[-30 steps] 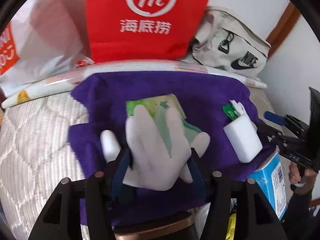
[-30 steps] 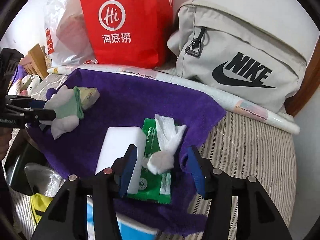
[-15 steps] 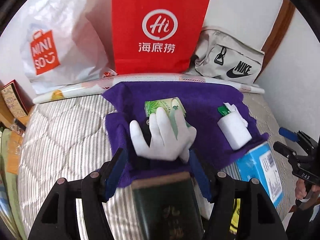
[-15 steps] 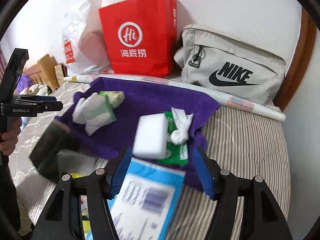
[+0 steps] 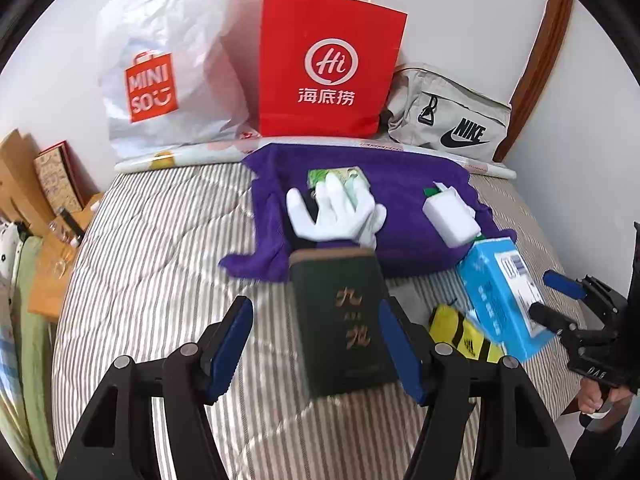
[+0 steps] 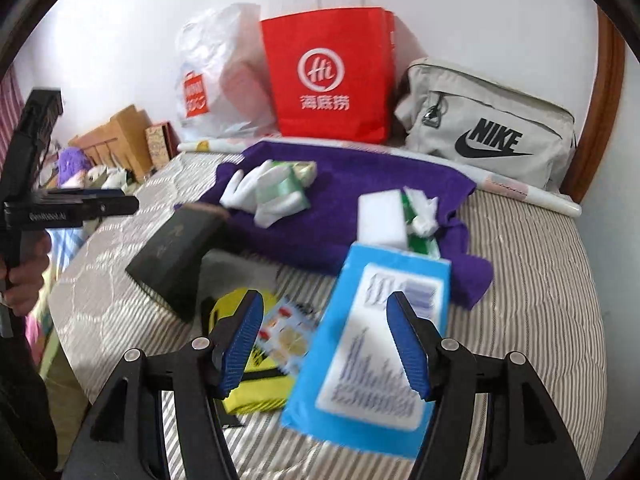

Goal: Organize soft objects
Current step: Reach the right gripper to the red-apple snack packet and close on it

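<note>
Both my left gripper point(image 5: 316, 354) and right gripper point(image 6: 326, 346) hang wide and empty over the quilted striped bed point(image 5: 160, 264). The soft white glove point(image 5: 334, 216) and spongy white block point(image 5: 450, 218) lie on the fuzzy purple towel point(image 5: 404, 200). A stiff dark box point(image 5: 344, 328) hides the towel's near edge; the glossy blue pack point(image 6: 372, 344) is blurred.

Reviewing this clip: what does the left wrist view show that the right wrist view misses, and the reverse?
Only the left wrist view: the right tool at the frame's right edge. Only the right wrist view: the left tool, a purple plush and a printed snack packet. Both: purple towel, white glove, white sponge, dark book, blue packet.
</note>
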`<state>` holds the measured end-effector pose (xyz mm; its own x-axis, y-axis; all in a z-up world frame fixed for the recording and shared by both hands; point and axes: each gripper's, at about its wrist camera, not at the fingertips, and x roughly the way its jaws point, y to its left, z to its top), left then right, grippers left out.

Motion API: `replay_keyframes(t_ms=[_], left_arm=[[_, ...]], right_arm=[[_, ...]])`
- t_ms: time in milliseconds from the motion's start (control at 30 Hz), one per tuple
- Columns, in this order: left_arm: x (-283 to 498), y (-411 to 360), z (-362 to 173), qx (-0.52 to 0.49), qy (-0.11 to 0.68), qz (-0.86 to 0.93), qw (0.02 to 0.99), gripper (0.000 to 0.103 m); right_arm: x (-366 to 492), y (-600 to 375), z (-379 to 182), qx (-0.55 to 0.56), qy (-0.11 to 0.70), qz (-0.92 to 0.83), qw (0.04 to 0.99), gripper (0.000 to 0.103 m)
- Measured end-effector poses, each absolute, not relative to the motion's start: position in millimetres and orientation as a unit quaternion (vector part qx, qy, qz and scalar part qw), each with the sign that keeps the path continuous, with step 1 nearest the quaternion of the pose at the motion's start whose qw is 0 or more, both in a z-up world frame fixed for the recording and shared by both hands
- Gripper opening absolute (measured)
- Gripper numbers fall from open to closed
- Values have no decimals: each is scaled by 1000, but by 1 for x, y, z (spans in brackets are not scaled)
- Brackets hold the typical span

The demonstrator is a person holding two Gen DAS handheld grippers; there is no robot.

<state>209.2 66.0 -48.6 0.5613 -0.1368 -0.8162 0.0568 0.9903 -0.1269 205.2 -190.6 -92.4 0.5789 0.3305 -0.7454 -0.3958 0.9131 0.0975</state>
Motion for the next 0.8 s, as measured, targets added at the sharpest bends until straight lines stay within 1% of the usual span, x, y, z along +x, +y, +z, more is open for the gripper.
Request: replay_keyframes(t_ms=[167, 267, 400, 667, 800], left_arm=[[185, 76, -53, -58, 464, -54, 882, 64], [177, 79, -58, -63, 466, -56, 881, 64], [171, 80, -63, -66, 469, -66, 878, 64], [173, 84, -73, -78, 475, -84, 873, 64], [175, 89, -73, -104, 472, -113, 868, 64]], right_arm=[[185, -169, -100, -72, 409, 216, 884, 61], [179, -157, -105, -88, 407, 220, 882, 54], [176, -143, -117, -117, 414, 215, 877, 35], [182, -126, -136, -161, 425, 202, 868, 32], [191, -117, -145, -193, 429, 182, 864, 20]])
